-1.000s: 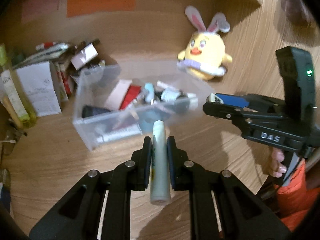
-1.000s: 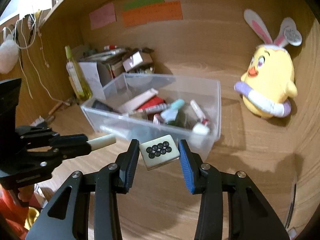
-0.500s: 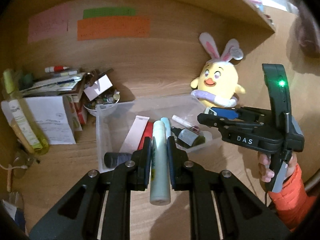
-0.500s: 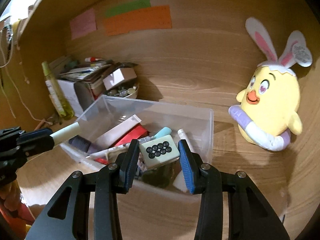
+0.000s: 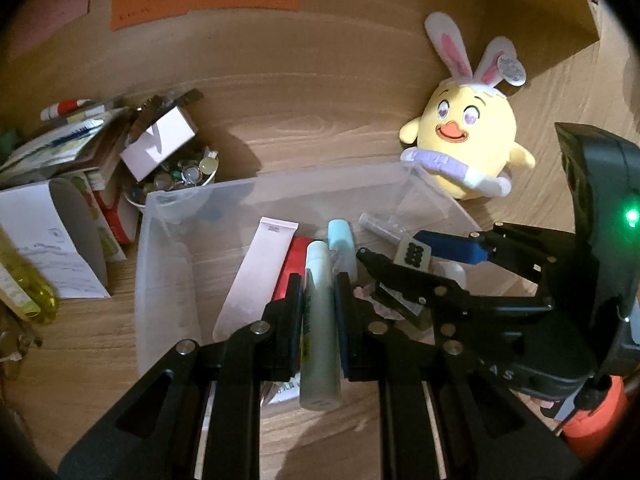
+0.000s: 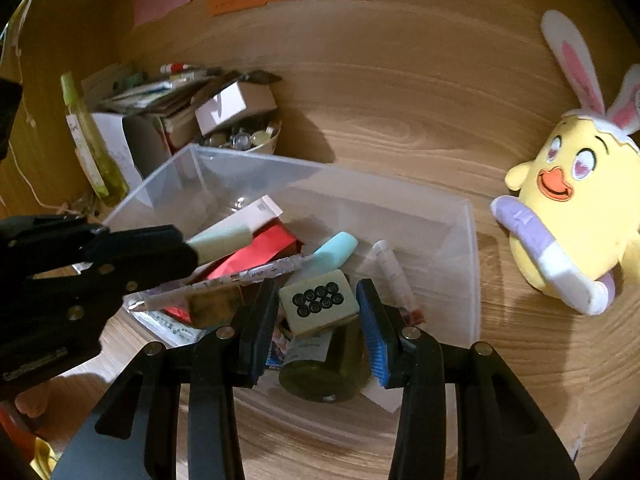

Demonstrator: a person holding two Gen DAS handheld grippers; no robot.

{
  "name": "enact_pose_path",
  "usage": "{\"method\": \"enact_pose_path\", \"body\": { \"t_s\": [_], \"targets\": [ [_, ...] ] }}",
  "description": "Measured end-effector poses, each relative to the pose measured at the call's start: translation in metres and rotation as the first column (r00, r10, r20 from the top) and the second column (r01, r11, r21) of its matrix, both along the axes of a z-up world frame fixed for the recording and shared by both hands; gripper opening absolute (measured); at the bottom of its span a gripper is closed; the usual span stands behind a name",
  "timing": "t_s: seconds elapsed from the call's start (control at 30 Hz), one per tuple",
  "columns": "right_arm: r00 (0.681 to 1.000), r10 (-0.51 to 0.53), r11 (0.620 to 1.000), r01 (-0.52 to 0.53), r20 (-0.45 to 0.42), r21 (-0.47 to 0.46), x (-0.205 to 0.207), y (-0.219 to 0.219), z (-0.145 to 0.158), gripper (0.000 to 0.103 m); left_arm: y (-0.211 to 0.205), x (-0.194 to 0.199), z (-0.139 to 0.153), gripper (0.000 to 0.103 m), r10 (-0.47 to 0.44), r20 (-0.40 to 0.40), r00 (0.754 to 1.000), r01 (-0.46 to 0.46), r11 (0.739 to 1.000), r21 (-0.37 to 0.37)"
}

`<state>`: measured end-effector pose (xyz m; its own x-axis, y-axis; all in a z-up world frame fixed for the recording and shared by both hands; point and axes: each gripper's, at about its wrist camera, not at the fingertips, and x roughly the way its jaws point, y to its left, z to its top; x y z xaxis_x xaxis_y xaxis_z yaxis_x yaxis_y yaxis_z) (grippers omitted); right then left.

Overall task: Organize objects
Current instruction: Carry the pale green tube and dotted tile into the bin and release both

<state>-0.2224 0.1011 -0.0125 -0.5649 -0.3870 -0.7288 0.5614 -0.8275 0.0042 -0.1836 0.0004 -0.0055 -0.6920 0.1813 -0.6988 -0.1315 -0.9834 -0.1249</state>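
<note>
Both grippers have been carried over the clear bin (image 6: 460, 248) — left gripper (image 5: 318, 292) clamps a pale tube (image 5: 318, 320), right gripper (image 6: 318, 308) a mahjong tile (image 6: 318, 300) — collision is risked by crowding

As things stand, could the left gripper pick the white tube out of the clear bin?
Probably not yet. The left gripper is shut on a pale green tube, so its jaws are occupied. The white tube lies exposed in the clear bin, just left of the gripper; the way otherwise looks free.

perhaps "as" on right hand-held gripper (image 5: 416, 264).
</note>
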Motion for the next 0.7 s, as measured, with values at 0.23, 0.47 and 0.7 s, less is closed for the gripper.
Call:
{"method": "enact_pose_path", "body": {
  "t_s": [0.23, 0.47, 0.7],
  "targets": [
    [1.000, 0.007, 1.000, -0.007, -0.003, -0.001, 0.005, 0.001, 0.004, 0.053, -0.006, 0.002, 0.001, 0.017, -0.013, 0.019, 1.000, 0.012, 0.999, 0.046],
    [0.998, -0.007, 1.000, 0.006, -0.058, -0.015, 0.025, 0.013, 0.024, 0.053, -0.006, 0.022, 0.016, 0.021, -0.024, -0.027, 0.999, 0.026, 0.998, 0.057],
    [0.992, -0.027, 0.999, 0.024, -0.123, -0.026, 0.055, 0.027, 0.036, 0.059, -0.010, 0.053, 0.025, 0.053, 0.006, -0.102, 0.995, -0.002, 0.999, 0.035]
  ]
}}
